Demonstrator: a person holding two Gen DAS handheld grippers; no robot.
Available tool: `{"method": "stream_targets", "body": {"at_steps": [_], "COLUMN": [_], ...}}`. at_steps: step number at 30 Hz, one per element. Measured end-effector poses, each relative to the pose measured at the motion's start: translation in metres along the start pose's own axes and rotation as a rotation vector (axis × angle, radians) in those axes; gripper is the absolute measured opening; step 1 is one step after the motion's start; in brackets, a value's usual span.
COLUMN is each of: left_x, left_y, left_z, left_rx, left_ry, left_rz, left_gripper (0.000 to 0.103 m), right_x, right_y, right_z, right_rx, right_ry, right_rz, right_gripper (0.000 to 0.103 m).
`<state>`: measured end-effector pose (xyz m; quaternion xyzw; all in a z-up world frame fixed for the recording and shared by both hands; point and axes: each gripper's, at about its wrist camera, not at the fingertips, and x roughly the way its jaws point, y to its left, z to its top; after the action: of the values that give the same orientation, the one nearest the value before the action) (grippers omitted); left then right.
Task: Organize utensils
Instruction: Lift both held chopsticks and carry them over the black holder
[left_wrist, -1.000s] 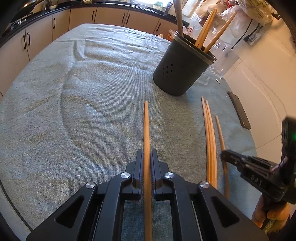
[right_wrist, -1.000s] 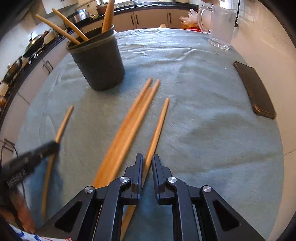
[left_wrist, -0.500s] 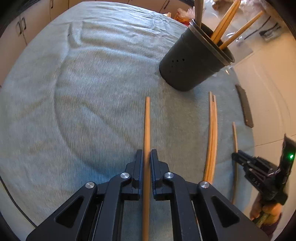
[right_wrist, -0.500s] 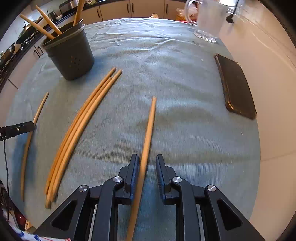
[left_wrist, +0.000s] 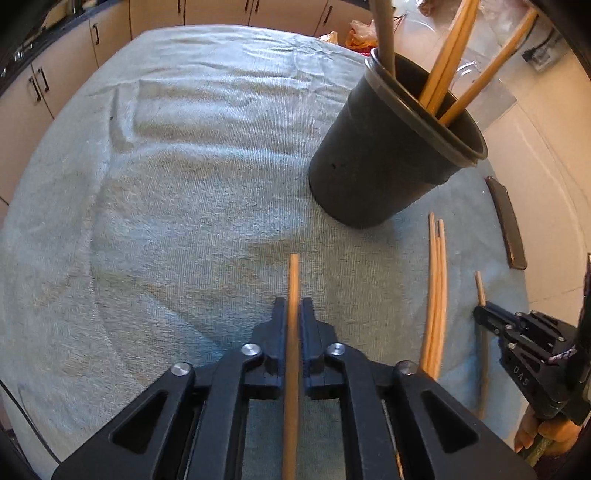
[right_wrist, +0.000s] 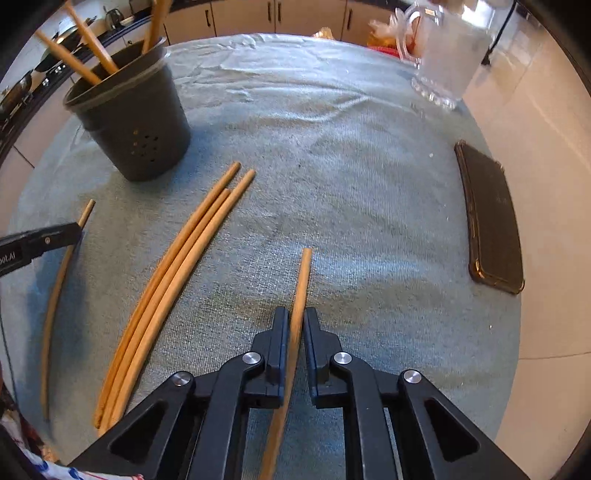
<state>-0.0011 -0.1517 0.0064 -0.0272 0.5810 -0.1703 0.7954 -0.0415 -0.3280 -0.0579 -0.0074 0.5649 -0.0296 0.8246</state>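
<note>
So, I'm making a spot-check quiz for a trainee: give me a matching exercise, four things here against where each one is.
Things:
1. dark holder
2. three loose chopsticks
3. phone
4. glass mug

Places (right wrist view):
A. far right corner of the cloth
B. flat by the cloth's right edge
C. lying together left of the right gripper
D. standing far left, sticks inside

Pairs: 1-D, 2-C, 3-B, 4-A

Wide bare cloth is lying open on the worktop (left_wrist: 166, 206) left of the dark holder (left_wrist: 384, 162), which is blocking the far right beside three loose sticks (right_wrist: 177, 280).
</note>
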Motion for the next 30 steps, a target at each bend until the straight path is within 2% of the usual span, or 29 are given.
{"method": "stream_targets", "body": {"at_steps": [2, 4, 14, 18, 19, 23, 30], "left_x": [-0.004, -0.016, -0.101, -0.134, -0.139, -0.158, -0.186], "left_y": [0.001, 0.002, -0.002, -0.006, -0.006, -0.01, -0.011], "left_z": [-0.006, -0.014, -0.052, -0.07, -0.066, -0.086, -0.121], "left_rx": [0.001, -0.004, 0.03, 0.056, 0.059, 0.066, 0.087], "left_ry": [-0.043, -0.096, -0.319, -0.413, -0.433, -0.494, -0.563], "left_rz": [0.008, -0.028, -0.108, -0.13, -0.133, -0.145, -0.146], "left_gripper": [0.005, 0.005, 0.005, 0.005, 0.005, 0.005, 0.005], "right_x": [-0.002, -0.005, -0.085, -0.111, -0.119, -0.136, -0.155], "right_y": [0.001, -0.001, -0.012, -0.008, -0.008, -0.015, -0.008], "right_z": [-0.004, -0.008, -0.04, -0.054, -0.059, -0.074, -0.099], "right_rx": [0.006, 0.025, 0.104, 0.12, 0.124, 0.152, 0.148], "right_ry": [-0.027, -0.052, -0.345, -0.43, -0.454, -0.508, -0.568], "right_rz": [-0.001, 0.006, 0.075, 0.066, 0.069, 0.106, 0.122], "right_gripper": [0.006, 0.006, 0.006, 0.006, 0.006, 0.006, 0.006]}}
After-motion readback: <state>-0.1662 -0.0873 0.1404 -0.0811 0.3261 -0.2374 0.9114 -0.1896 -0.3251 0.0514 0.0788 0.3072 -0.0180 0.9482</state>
